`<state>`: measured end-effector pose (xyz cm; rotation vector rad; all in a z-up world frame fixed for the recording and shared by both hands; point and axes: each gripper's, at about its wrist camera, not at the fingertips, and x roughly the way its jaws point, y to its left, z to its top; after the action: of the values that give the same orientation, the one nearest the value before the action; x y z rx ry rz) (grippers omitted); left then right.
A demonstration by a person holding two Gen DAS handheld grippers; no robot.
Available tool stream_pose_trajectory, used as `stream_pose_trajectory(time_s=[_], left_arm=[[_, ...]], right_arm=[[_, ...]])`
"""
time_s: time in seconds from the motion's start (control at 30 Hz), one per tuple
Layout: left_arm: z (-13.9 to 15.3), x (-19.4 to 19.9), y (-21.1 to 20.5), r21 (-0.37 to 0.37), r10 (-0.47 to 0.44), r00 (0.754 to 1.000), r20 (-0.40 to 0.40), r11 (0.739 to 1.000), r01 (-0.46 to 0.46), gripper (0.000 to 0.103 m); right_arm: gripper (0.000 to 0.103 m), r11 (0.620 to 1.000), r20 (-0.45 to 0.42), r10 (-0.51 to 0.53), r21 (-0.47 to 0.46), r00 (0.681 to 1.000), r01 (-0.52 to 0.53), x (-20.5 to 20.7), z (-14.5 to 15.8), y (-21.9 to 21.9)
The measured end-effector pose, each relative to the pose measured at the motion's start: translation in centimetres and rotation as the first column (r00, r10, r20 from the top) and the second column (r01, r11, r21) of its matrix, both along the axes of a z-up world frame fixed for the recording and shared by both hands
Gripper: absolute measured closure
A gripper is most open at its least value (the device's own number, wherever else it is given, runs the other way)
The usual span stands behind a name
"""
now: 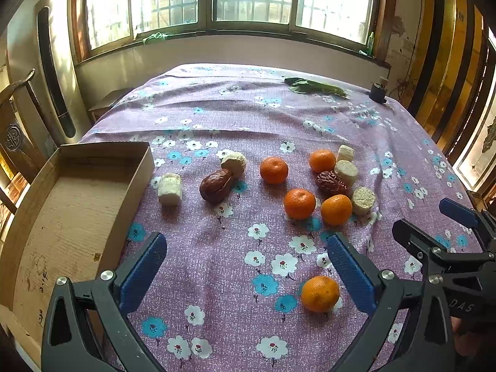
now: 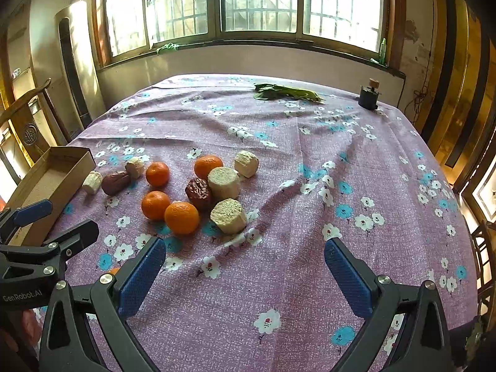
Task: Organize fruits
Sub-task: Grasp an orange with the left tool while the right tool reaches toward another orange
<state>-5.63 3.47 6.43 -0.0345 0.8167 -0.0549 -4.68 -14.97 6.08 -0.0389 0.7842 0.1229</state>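
Several small oranges lie on the purple flowered cloth [image 1: 248, 117], one lone orange [image 1: 320, 294] close to my left gripper's right finger. Two dark red dates [image 1: 216, 185] [image 2: 199, 193] and several pale corn-cob pieces [image 1: 170, 189] [image 2: 228, 216] are scattered among the other oranges [image 2: 181, 218]. An empty cardboard box [image 1: 77, 204] stands at the left. My left gripper [image 1: 246, 248] hangs open above the cloth, nothing between its fingers. My right gripper [image 2: 245, 252] is open too, over bare cloth right of the fruit cluster. Each gripper shows at the edge of the other's view.
Green leaves [image 1: 313, 86] and a small dark pot [image 1: 378, 92] sit at the table's far side below the window. A wooden chair [image 1: 18, 130] stands left of the table. Wooden panels line the right wall.
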Motion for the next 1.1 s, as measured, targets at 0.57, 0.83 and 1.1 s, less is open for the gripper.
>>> stream_pose_trajectory(time_s=[0.57, 0.83, 1.1], left_arm=[[-0.7, -0.9, -0.6, 0.0, -0.008, 0.999, -0.031, 1.0, 0.008, 0.0], [-1.8, -1.2, -1.8, 0.017, -0.065, 0.996, -0.064, 0.998, 0.066, 0.0], [-3.1, -1.6, -3.3, 0.033, -0.147, 0.984, -0.098, 0.988, 0.151, 0.0]], right_arm=[[0.0, 1.0, 0.002, -0.009, -0.004, 1.0, 0.009, -0.6, 0.0, -0.5], [0.0, 1.0, -0.007, -0.028, -0.01, 1.0, 0.028, -0.4, -0.4, -1.5], [0.001, 1.0, -0.017, -0.009, -0.001, 1.0, 0.009, -0.4, -0.9, -1.8]])
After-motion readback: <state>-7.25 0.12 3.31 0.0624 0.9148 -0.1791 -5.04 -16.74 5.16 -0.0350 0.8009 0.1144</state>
